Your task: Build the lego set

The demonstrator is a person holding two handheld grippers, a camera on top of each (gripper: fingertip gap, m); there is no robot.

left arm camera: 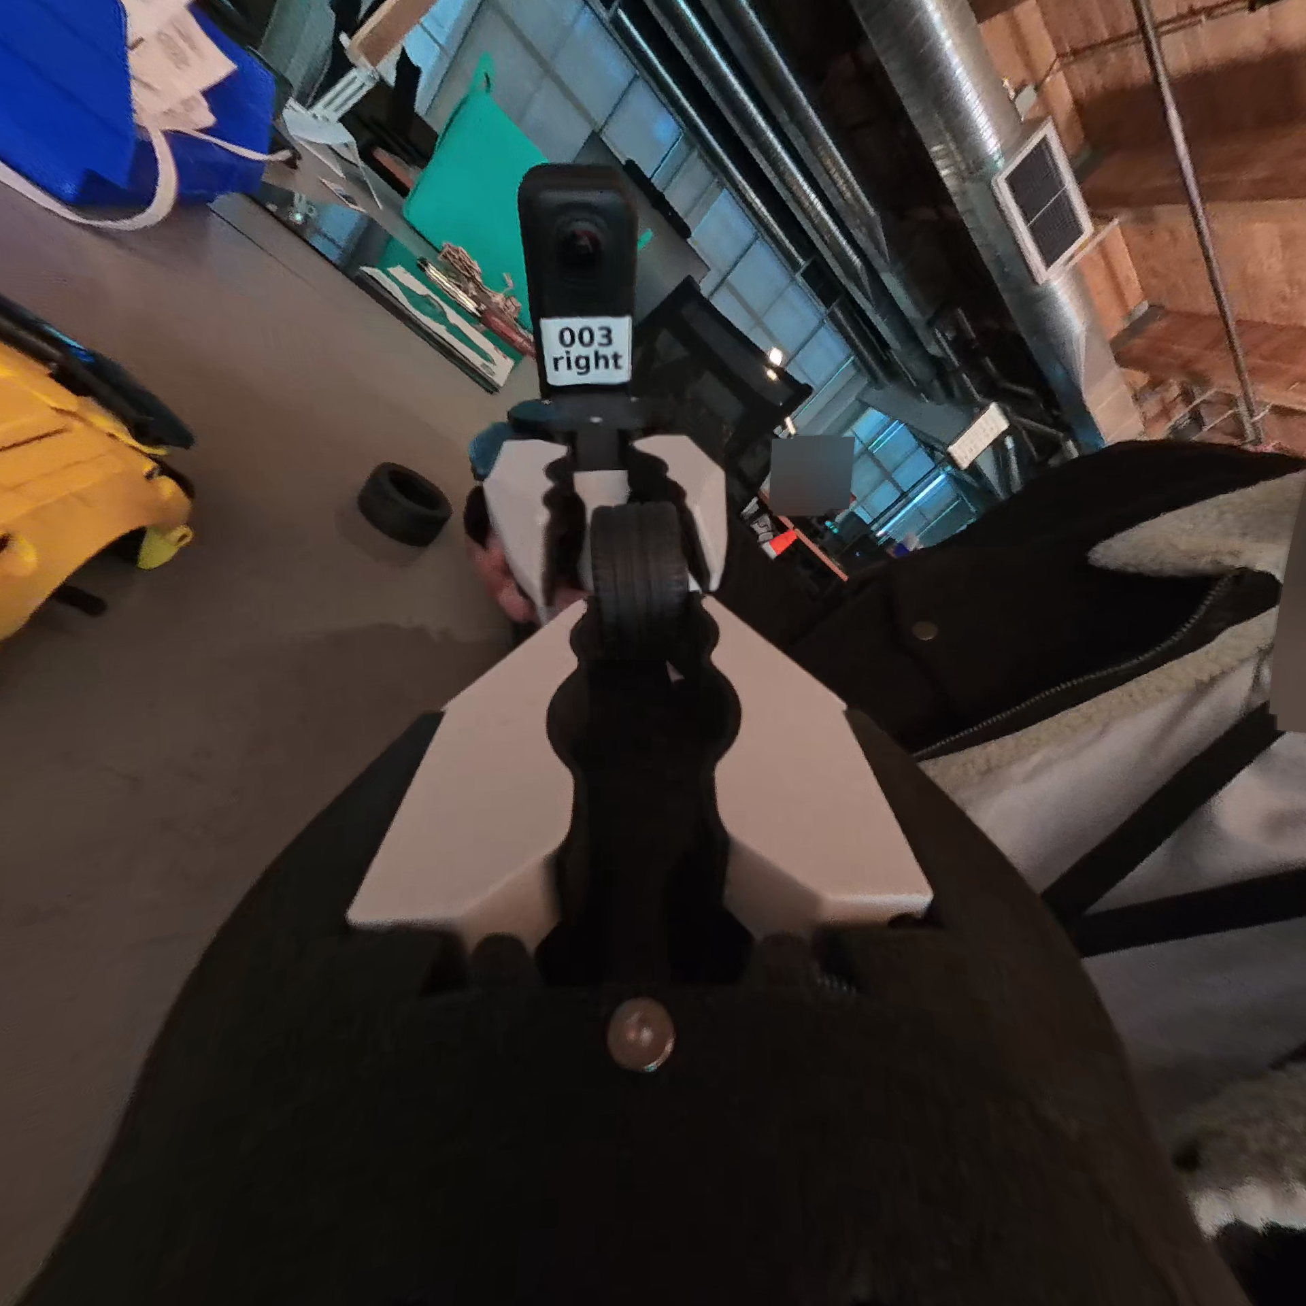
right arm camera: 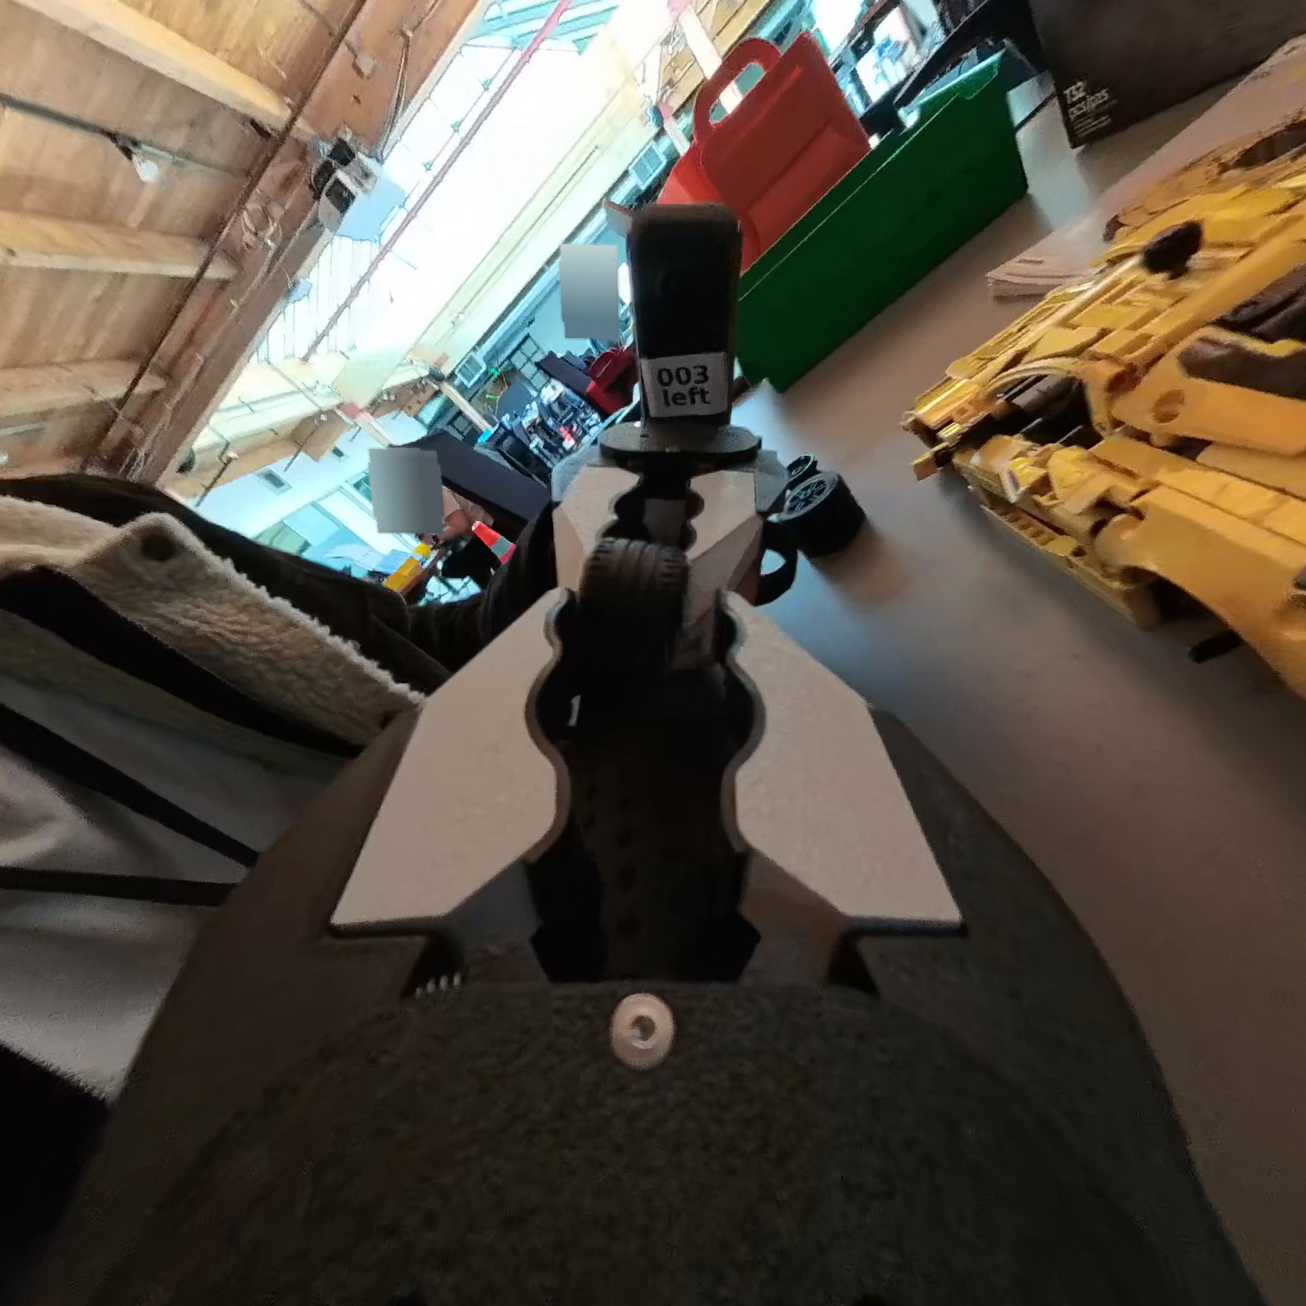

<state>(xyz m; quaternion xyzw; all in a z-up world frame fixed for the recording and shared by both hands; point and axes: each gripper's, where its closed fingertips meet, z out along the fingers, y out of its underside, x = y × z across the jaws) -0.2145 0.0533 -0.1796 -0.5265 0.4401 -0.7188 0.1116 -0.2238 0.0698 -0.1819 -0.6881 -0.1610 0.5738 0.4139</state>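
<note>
Nearest the lens in each wrist view was the black body of a hand-held gripper, its two pale fingers narrowing toward a small black tyre. The left hand-held gripper (left arm camera: 639, 622) and the right hand-held gripper (right arm camera: 639, 601) met nose to nose above the grey tabletop (left arm camera: 233, 707), and both seemed to pinch the same black tyre (left arm camera: 639, 572) from opposite sides. Whether a rim sat inside the tyre was hidden.

Largest of the parts was the yellow car body (right arm camera: 1131, 438), lying on the tabletop well to one side, its wheel arch still bare. Nearer the grippers lay a finished wheel (right arm camera: 820, 505) with rim fitted, and a loose tyre (left arm camera: 404, 503) lay apart on its own.

The risk, as I judged it, lay in the shared grip. The tyre was soft and round, held only at the fingertips; if either side squeezed harder or twisted, it could pop out and roll off across the tabletop. If one gripper let go before the other held firmly, it would drop. Uneven pressure could also warp the tyre so that a rim would not seat.

Both grippers were tilted steeply, pointing at each other in the air, close to the person's fleece-lined jacket (right arm camera: 212, 636).
</note>
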